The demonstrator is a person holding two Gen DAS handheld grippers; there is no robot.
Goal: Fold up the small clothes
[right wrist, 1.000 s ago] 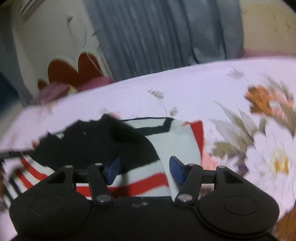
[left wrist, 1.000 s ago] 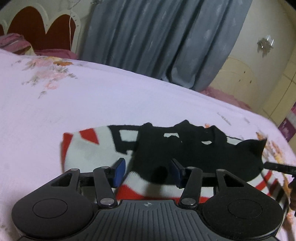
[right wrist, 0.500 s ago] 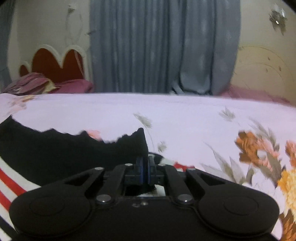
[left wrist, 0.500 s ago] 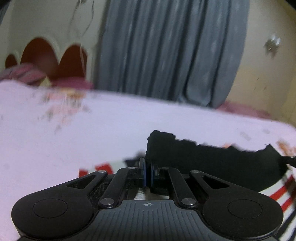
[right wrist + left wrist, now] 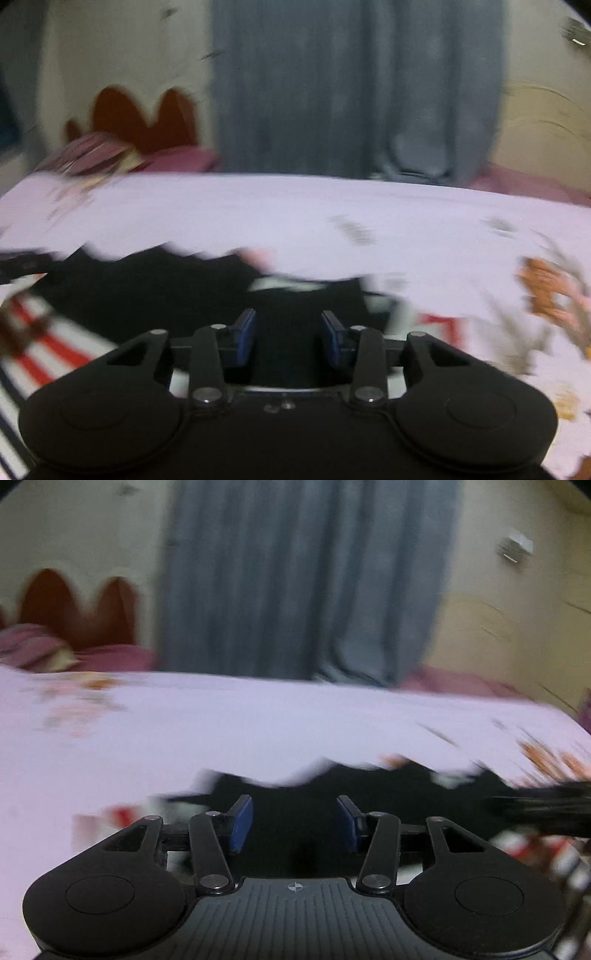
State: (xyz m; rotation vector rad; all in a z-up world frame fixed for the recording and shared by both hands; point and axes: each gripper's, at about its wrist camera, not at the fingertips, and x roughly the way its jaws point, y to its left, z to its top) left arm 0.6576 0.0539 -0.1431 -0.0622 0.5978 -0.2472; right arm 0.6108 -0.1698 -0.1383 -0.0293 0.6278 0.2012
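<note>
1. We see the garment (image 5: pixel 295 812), black over red-and-white stripes, lying on the bed (image 5: pixel 221 731), its long axis running across both views.
2. Left hand-held gripper (image 5: pixel 295 821): jaws just reopened, apart, black cloth beyond and below, unclamped.
3. Right hand-held gripper (image 5: pixel 288 338): likewise reopened, apart, over the opposite end; neither hand seems nearer.

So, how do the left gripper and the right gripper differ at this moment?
The left gripper stands a bit wider open than the right gripper. By the left, the garment's red and white shows at both sides; by the right, its red stripes lie left. Both have just been opening, pads clear of the dark cloth.
</note>
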